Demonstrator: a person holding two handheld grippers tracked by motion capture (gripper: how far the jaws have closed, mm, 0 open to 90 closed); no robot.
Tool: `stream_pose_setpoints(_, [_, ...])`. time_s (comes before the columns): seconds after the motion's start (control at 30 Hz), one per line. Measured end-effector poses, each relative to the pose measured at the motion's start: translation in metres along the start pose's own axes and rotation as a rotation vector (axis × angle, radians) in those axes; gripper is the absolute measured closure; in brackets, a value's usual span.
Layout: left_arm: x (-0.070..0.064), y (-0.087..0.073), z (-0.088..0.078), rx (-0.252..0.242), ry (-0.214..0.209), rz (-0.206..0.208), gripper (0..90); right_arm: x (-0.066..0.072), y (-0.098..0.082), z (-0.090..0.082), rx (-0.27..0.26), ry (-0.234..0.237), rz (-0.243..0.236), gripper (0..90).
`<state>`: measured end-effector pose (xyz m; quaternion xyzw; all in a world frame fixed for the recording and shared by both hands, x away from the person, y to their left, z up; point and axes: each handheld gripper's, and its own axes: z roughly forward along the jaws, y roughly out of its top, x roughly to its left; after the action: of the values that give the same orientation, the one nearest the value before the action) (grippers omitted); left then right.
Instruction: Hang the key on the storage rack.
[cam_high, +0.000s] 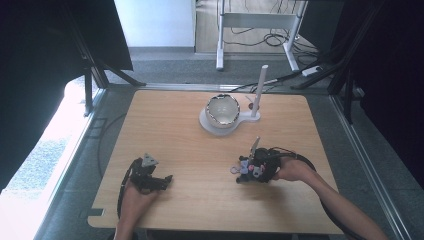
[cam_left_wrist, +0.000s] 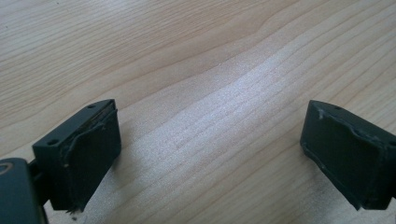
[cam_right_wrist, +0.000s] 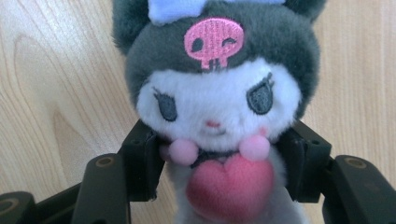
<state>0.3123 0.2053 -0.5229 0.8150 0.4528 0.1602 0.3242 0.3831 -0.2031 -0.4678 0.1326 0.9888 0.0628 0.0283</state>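
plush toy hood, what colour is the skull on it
Pink, on the plush toy's dark grey hood; clearest in the right gripper view.

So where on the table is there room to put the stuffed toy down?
Most of the light wooden table is bare: the wide patch left of the white speckled bowl, and the strip between the left gripper and the right gripper, which is shut on the small grey and white plush toy. It is crowded only at the back, around the bowl and the white upright post.
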Motion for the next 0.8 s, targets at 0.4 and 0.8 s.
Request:
stream_pose_setpoints(0.4, [0.0,0.0,0.0,0.001,0.001,0.0,4.9,-0.007,-0.008,-0.026,-0.05,0.01,0.047,40.3])
stream_pose_setpoints(0.8, [0.0,0.0,0.0,0.0,0.001,0.002,4.9,-0.018,-0.016,-0.05,-0.072,0.013,0.095,40.5])
